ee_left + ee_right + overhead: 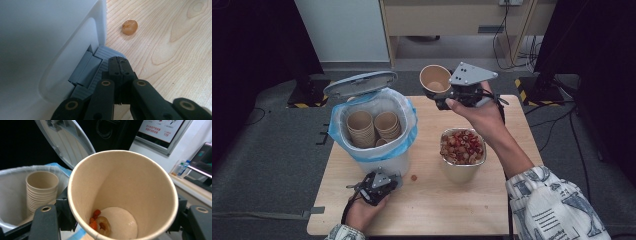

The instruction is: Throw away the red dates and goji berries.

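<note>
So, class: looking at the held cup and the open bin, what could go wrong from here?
1. The paper cup, gripped by the right gripper, holds leftover bits that may spill if tipped.
2. The left gripper presses the pedal; slipping could drop the lid.
3. The stacked cups leave little room.

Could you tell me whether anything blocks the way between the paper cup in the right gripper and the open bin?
Nothing visible does. The paper cup, clamped in the right gripper, hangs past the table's far edge, beside the bin. The bin's lid stands open, and only bare air lies between. Stacked cups already fill part of the bin.
</note>
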`<state>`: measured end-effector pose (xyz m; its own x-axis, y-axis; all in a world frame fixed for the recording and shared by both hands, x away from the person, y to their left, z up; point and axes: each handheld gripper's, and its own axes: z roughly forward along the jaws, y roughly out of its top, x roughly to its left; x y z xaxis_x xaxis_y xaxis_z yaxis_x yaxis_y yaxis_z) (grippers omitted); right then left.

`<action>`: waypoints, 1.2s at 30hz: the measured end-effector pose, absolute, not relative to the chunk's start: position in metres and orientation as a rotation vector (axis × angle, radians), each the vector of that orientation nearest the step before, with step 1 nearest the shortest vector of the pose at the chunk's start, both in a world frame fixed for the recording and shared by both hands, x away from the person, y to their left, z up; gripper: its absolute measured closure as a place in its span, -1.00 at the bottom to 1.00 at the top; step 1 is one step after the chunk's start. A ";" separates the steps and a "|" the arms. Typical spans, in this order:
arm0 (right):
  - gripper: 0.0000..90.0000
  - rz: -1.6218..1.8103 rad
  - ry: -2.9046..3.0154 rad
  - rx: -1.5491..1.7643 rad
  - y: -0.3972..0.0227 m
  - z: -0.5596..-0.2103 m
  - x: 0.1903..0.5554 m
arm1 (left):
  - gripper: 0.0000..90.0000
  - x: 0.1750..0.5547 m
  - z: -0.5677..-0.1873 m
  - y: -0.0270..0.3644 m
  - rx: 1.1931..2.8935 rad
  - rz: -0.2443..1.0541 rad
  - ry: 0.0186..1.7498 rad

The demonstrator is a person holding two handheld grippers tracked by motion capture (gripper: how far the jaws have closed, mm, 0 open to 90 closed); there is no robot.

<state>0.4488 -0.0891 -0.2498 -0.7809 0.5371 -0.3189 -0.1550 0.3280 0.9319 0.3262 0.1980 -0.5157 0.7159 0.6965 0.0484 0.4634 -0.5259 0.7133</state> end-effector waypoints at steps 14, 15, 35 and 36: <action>-0.32 1.577 2.051 0.358 -0.067 -0.254 0.451 | 1.00 0.326 -0.516 0.198 2.221 0.431 0.875; -0.32 1.580 2.053 0.356 -0.066 -0.254 0.451 | 1.00 0.326 -0.516 0.198 2.222 0.432 0.875; -0.33 1.612 2.100 0.345 -0.044 -0.260 0.452 | 1.00 0.326 -0.516 0.198 2.222 0.431 0.875; -0.33 1.617 2.103 0.347 -0.042 -0.260 0.452 | 1.00 0.326 -0.516 0.198 2.223 0.432 0.874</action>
<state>0.4519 -0.0425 -0.2604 -0.8614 0.4646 -0.2053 -0.0789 0.2769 0.9577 0.3261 0.1980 -0.5156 0.7166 0.6957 0.0500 0.4625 -0.5276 0.7126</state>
